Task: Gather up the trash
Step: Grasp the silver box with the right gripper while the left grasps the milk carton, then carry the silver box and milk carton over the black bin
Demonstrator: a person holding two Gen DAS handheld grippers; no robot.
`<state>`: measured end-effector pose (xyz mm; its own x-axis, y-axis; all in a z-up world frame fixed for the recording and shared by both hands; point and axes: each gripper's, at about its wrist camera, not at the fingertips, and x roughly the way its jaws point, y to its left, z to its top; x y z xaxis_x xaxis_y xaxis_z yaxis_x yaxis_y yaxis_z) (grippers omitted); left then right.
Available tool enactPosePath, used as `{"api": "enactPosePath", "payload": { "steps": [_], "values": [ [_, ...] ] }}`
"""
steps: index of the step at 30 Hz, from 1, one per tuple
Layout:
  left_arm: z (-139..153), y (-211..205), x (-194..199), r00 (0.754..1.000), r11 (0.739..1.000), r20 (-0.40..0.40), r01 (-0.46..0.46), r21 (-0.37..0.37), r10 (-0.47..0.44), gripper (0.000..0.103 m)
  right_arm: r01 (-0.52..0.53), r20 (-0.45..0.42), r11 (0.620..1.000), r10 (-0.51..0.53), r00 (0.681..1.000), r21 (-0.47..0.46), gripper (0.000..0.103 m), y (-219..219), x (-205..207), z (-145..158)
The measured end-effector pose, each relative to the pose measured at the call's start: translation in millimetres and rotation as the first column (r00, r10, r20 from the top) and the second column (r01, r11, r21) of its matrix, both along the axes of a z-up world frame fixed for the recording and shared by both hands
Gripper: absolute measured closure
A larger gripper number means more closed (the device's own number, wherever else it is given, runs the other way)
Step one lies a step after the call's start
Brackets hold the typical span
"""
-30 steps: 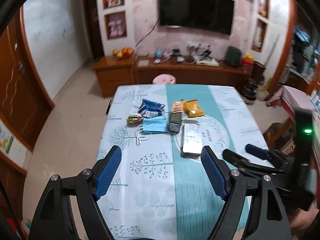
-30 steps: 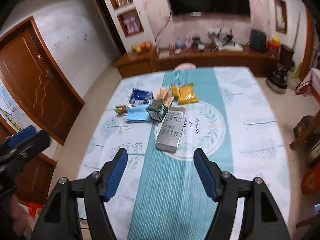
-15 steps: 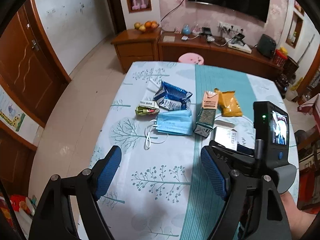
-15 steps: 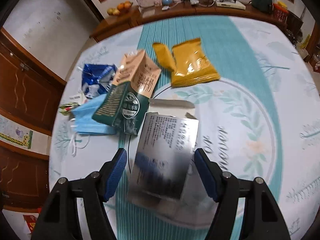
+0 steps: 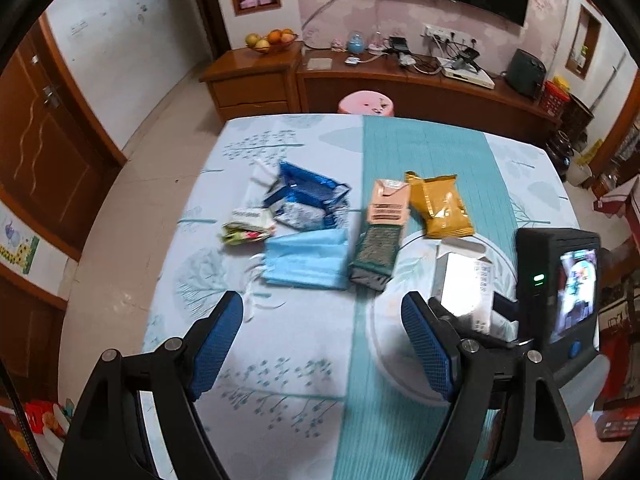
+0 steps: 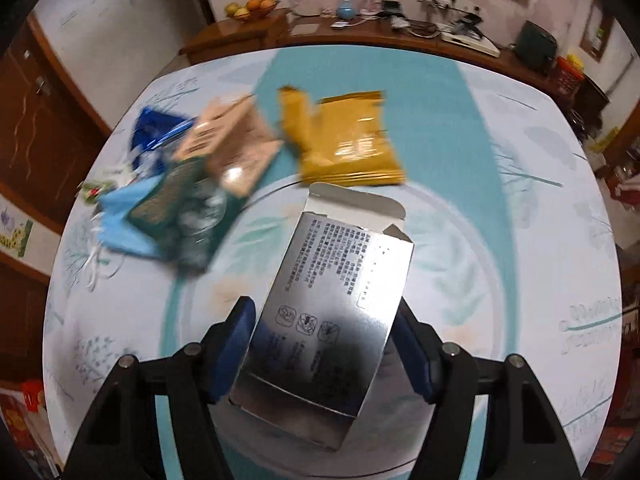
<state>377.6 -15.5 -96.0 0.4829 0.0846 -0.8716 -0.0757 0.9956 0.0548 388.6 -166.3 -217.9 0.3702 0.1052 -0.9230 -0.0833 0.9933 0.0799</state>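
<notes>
Worktop (image 5: 400,144): patterned cloth with a teal centre stripe; all the trash lies on it, mid-frame in the left wrist view.
Silver carton (image 6: 332,300): lower centre of the right wrist view, flat, its top flap open toward the yellow packet. It looks empty, light, thin-walled and glossy, so likely to crush or slip; best pinched across its long side edges near the closed end.
Right hand-held gripper (image 6: 324,348): pads sit either side of the silver carton, spread to about its width; I cannot tell if they are pressing it yet.
Left hand-held gripper (image 5: 322,340): fingers wide apart over bare cloth, holding nothing.
Blue face mask (image 5: 306,258): soft, limp; the loops may snag.
Green-and-peach carton (image 5: 380,236): stiff but light, lying beside the mask.
Yellow packet (image 5: 440,210): crinkly, slippery film.
Blue foil wrapper (image 5: 306,200): crumpled, upper left of the pile.
</notes>
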Motion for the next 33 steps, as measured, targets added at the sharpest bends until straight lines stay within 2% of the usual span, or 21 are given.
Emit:
{"api": "enactPosePath", "payload": {
  "steps": [11,17,20,21,23,25,28,33],
  "values": [
    [-37,-37,73,0.993,0.996,-0.086,0.082,-0.023,-0.084,0.023,0.144,-0.013,0.985,-0.143,0.99,0.093,0.035,-78,41,3],
    [-66,-44,110,0.985,0.996,-0.15,0.087,-0.015,-0.088,0.025,0.14,-0.018,0.981,-0.139,0.99,0.136,0.035,-94,46,3],
    [-83,-44,126,0.978,0.997,-0.194,0.073,-0.013,-0.074,0.036,0.125,-0.014,0.981,-0.125,0.992,0.146,0.035,-97,46,2],
    [-88,-44,129,0.975,0.997,-0.21,0.07,-0.019,-0.072,0.043,0.12,-0.011,0.982,-0.119,0.993,0.147,0.035,-98,45,3],
    [-97,-46,135,0.968,0.997,-0.24,0.066,-0.031,-0.072,0.049,0.106,-0.006,0.983,-0.106,0.994,0.147,0.035,-98,44,3],
    [-102,-49,135,0.966,0.997,-0.247,0.072,-0.028,-0.077,0.062,0.097,-0.005,0.984,-0.097,0.995,0.151,0.035,-101,47,3],
    [-102,-57,130,0.969,0.996,-0.23,0.093,-0.019,-0.094,0.067,0.09,-0.004,0.983,-0.091,0.996,0.159,0.035,-105,47,3],
    [-92,-68,112,0.973,0.993,-0.196,0.118,-0.018,-0.12,0.068,0.083,-0.006,0.974,-0.083,0.996,0.21,0.036,-110,39,6]
  ]
}}
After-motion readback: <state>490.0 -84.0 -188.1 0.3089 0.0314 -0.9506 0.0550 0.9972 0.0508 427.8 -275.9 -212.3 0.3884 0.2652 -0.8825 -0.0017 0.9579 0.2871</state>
